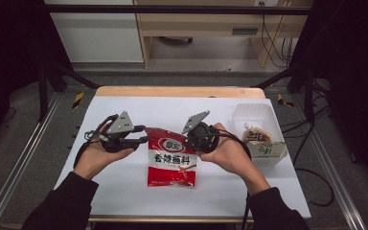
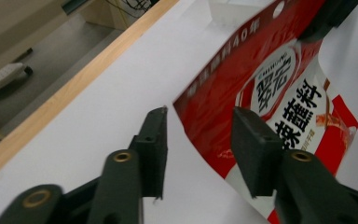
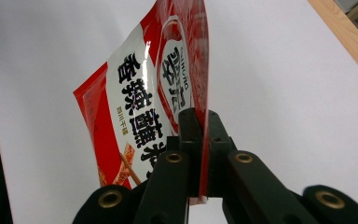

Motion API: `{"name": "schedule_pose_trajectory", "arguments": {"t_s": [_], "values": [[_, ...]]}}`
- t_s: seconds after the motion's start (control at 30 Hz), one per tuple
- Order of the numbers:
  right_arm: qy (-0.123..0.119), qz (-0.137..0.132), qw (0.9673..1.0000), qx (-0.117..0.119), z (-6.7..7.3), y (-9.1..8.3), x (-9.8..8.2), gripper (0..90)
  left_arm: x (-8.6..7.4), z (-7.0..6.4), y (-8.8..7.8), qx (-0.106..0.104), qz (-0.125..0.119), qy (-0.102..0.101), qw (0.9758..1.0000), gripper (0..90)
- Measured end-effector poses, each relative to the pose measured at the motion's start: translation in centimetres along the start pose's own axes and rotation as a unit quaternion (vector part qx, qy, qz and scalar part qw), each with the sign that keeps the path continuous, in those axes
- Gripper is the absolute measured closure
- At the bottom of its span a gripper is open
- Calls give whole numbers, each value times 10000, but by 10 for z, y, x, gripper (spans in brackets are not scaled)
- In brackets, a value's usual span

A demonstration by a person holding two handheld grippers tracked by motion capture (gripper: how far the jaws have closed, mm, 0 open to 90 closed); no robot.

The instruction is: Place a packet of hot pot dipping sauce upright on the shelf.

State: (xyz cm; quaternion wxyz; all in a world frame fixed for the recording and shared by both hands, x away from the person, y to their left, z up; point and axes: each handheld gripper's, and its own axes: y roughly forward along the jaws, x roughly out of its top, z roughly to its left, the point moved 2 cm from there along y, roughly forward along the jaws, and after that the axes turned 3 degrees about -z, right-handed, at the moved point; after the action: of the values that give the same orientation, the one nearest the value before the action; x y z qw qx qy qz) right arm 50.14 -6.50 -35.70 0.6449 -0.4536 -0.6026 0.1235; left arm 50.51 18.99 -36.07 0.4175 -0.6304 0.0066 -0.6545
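A red and white seasoning packet [image 1: 172, 158] with large black characters lies in the middle of the white table. My right gripper [image 1: 189, 141] is at its upper right edge. In the right gripper view the jaws [image 3: 204, 121] are shut on the thin edge of the packet [image 3: 140, 93], which lifts off the table there. My left gripper [image 1: 143, 134] is at the packet's upper left corner. In the left gripper view its jaws [image 2: 200, 126] stand open, with the corner of the packet [image 2: 270, 79] beyond and between them, the pads not pressing on it.
A clear plastic container [image 1: 261, 115] stands at the right of the table with a couple of small packets [image 1: 257, 136] inside. The wooden table edge [image 1: 179, 91] runs along the far side. Black frame posts stand at both back corners.
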Motion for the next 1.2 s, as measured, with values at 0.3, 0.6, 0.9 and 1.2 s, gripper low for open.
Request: {"name": "schedule_pose_trajectory", "arguments": {"t_s": [0.3,0.6,0.9,1.2], "values": [[123,-115,9997,147,-2,-8,4,900,-28,-4,-7,13,11,-413,9991,301],[73,-303,9993,219,-2,-27,19,900,-80,-12,-13,240,162,-968,9949,161],[23,-335,9994,-67,-17,-41,36,900,-108,-13,-12,433,319,-1314,9899,105],[259,-548,9978,-269,-46,-64,43,900,-124,-29,-15,609,397,-1294,9889,77]]}}
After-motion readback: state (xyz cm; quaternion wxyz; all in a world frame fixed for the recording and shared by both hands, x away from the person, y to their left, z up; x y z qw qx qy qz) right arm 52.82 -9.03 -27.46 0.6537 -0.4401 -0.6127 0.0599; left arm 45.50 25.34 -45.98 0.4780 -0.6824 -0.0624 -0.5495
